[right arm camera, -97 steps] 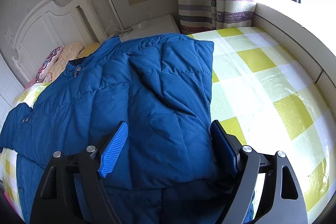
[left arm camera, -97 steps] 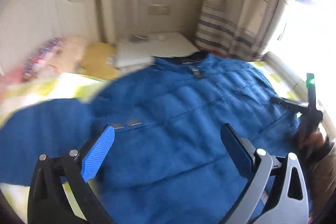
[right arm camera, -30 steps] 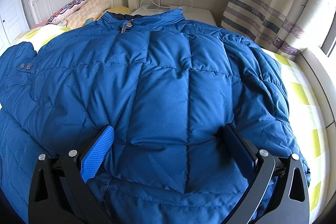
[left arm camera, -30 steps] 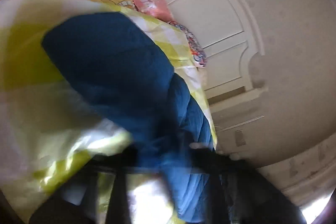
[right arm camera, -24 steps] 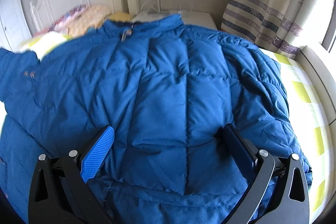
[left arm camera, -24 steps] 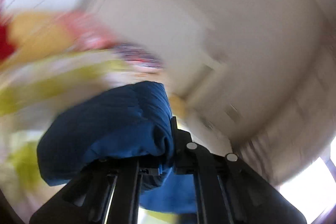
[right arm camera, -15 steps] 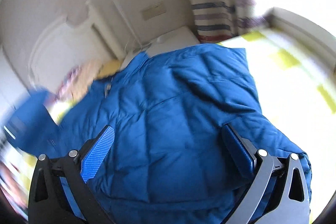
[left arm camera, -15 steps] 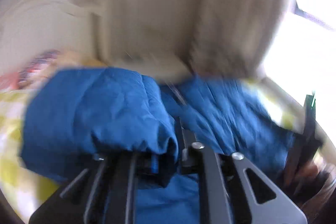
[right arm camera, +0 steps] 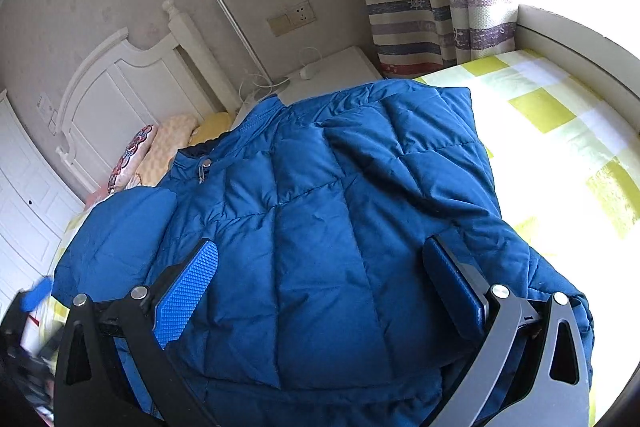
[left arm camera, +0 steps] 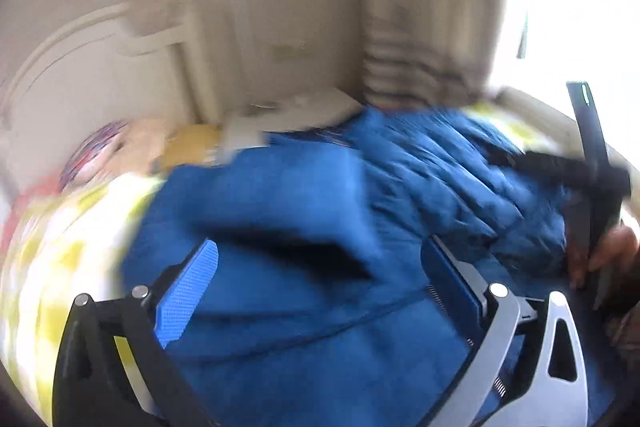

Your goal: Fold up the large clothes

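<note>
Blue jacket [right arm camera: 320, 227] lies between spread jaws.

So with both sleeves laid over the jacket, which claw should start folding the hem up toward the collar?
Probably right. The right claw hangs open directly over the jacket near the hem, in line with the collar. The left claw, also open, sits over the sleeve.

A quilted blue puffer jacket [right arm camera: 320, 227] lies spread front-up on the yellow-checked bed [right arm camera: 560, 131], collar and zip pull toward the headboard; its right sleeve [right arm camera: 420, 155] is folded over the chest; the left sleeve [right arm camera: 120, 239] rests bunched on its other side.
</note>
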A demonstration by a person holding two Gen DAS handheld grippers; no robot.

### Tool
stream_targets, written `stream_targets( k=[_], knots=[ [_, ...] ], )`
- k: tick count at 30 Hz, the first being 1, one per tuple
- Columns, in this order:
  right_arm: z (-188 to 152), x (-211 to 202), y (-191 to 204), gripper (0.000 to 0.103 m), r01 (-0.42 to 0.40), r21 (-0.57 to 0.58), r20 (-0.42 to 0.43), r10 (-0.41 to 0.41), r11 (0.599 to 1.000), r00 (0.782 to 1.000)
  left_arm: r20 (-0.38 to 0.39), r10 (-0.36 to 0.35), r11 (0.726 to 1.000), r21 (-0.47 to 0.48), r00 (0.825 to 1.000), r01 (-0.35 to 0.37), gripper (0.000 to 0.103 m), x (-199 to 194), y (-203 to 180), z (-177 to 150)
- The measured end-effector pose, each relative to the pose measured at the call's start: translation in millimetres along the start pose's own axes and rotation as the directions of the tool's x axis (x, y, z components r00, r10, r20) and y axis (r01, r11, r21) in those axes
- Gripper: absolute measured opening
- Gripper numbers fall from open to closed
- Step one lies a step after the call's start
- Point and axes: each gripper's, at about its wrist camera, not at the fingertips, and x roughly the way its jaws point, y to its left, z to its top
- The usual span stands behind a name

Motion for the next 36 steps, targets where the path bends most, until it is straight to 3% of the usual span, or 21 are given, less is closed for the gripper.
stream_targets(
  k=[3,6,10,13,19,24,27,28,32,36],
  knots=[
    [-1.4,0.8,1.6,0.098,0.007,-0.011,-0.005,-0.007,1.000,1.000,-0.054,0.099,0.982,-0.157,0.994,-0.107,0.100,-8.5,58.5,-18.4],
    [-2.8,2.7,5.2,0.098,0.019,-0.026,-0.012,-0.019,0.999,1.000,-0.168,0.113,0.954,-0.256,0.979,-0.154,0.098,4.3,103.3,-38.5],
    [-4.7,5.6,10.4,0.098,0.037,-0.050,-0.019,-0.038,0.998,0.999,-0.218,0.140,0.950,-0.245,0.966,-0.193,0.098,32.1,119.1,-43.5],
    [-5.5,7.6,13.3,0.098,0.048,-0.066,-0.025,-0.049,0.997,0.998,-0.292,0.231,0.936,-0.192,0.928,-0.294,0.098,63.4,117.9,-49.6],
    [-6.9,9.6,19.6,0.098,0.073,-0.099,-0.036,-0.077,0.992,0.996,-0.285,0.224,0.928,-0.229,0.932,-0.293,0.101,78.7,124.2,-54.2],
    [-17.4,-8.7,56.2,0.098,0.109,-0.243,0.076,-0.093,0.964,0.993,-0.290,0.227,0.927,-0.228,0.930,-0.298,0.101,79.4,129.6,-57.5],
    [-34.2,-24.8,109.1,0.098,0.036,-0.420,0.108,0.010,0.907,0.994,-0.290,0.238,0.927,-0.218,0.927,-0.306,0.101,77.0,126.0,-58.2],
    [-42.1,-27.7,132.9,0.098,0.037,-0.496,0.113,0.022,0.867,0.993,-0.290,0.238,0.927,-0.218,0.927,-0.306,0.101,76.3,125.6,-58.6],
    [-65.0,-13.4,209.5,0.098,0.106,-0.709,0.102,-0.046,0.697,0.994,-0.290,0.228,0.927,-0.226,0.929,-0.299,0.101,73.9,124.4,-59.2],
    [-71.7,27.0,252.6,0.098,0.108,-0.790,0.044,-0.119,0.603,0.992,-0.293,0.212,0.926,-0.244,0.932,-0.287,0.101,74.4,127.8,-60.3]
  ],
)
